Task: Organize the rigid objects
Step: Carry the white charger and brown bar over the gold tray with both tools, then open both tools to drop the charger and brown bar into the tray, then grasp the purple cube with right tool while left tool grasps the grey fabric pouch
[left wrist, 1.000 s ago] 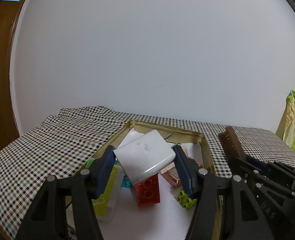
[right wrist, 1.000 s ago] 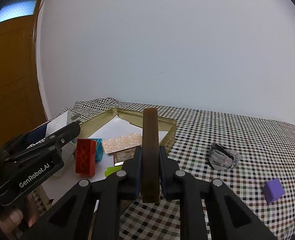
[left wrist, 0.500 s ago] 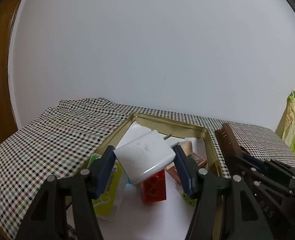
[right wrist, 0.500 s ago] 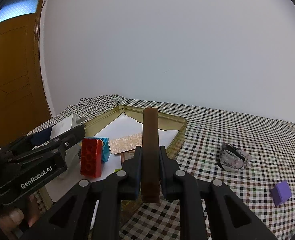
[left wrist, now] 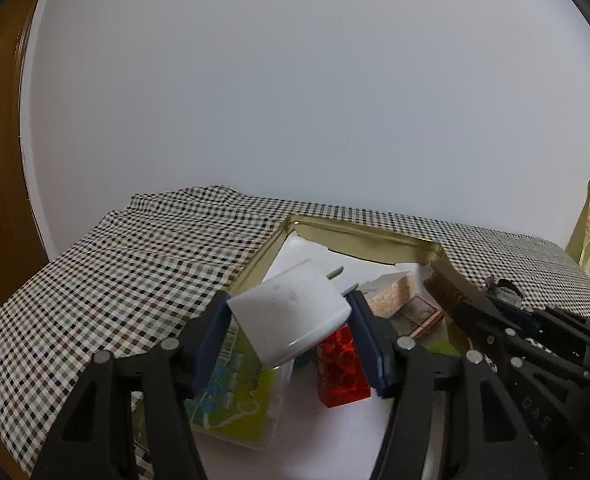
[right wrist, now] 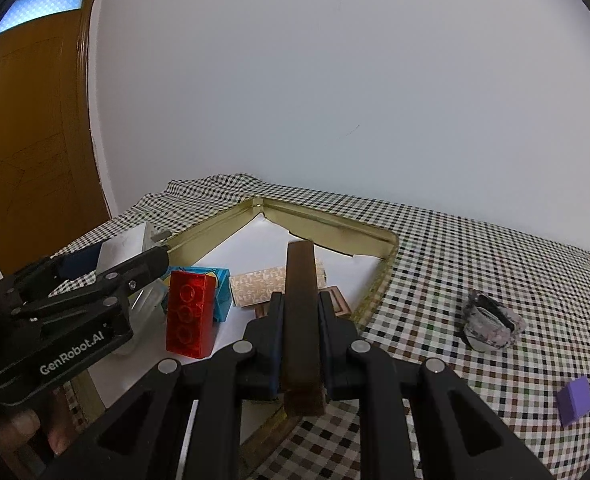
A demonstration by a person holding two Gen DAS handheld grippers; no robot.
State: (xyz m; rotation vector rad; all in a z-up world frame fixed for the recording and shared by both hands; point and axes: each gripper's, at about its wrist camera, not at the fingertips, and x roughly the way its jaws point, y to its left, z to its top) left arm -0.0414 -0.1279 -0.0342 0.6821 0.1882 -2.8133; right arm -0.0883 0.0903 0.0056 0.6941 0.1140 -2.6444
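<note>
A brown door (right wrist: 35, 128) stands beside the white wall (right wrist: 335, 80).

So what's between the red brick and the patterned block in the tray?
In the right wrist view, a blue box sits between the red brick and the patterned block.

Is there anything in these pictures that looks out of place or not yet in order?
Two things lie outside the gold tray, on the checked cloth: a speckled band and a purple block. Inside, the red brick stands on end.
</note>
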